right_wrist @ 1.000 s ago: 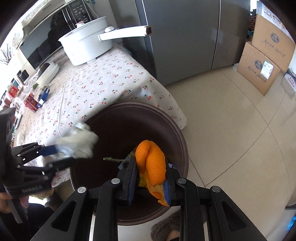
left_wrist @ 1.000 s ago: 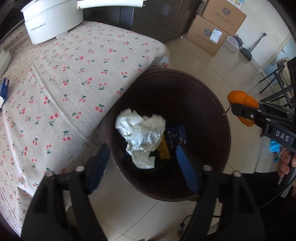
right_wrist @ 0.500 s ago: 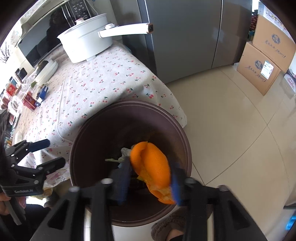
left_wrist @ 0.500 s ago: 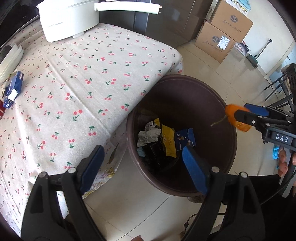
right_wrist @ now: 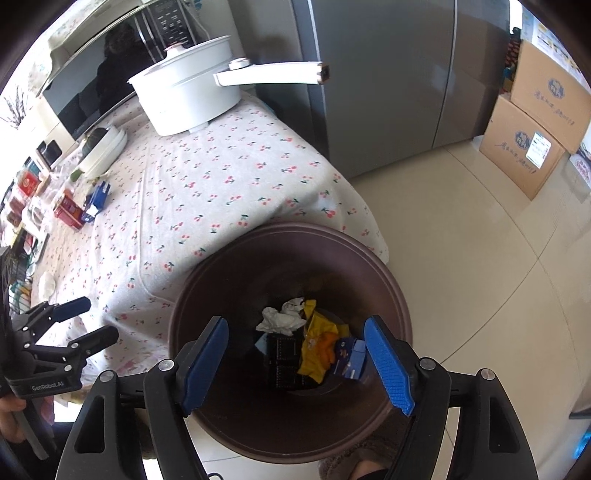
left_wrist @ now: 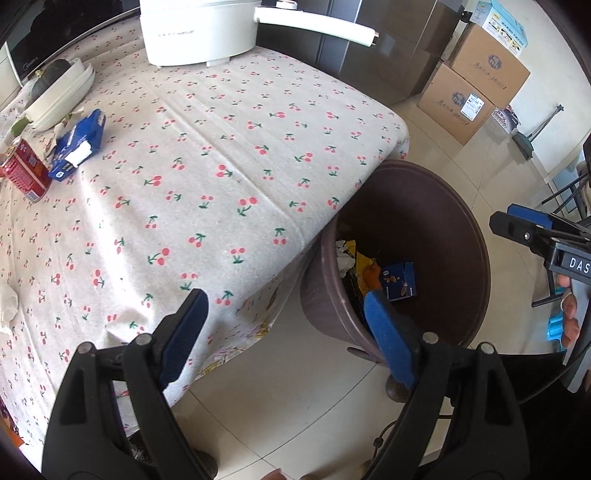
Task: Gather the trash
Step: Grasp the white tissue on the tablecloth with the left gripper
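Right wrist view, right gripper empty, spread over bin, left gripper also spread, tablecloth hiding bin's near rim.

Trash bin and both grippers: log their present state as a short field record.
bin: brown trash bin on the floor against the table corner
bin contents: crumpled white tissue, orange peel, yellow wrapper, blue carton
left gripper: open, empty, over the table edge beside the bin
right gripper: open, empty, above the bin mouth
table: cherry-print tablecloth with white pot, red can, blue tissue pack
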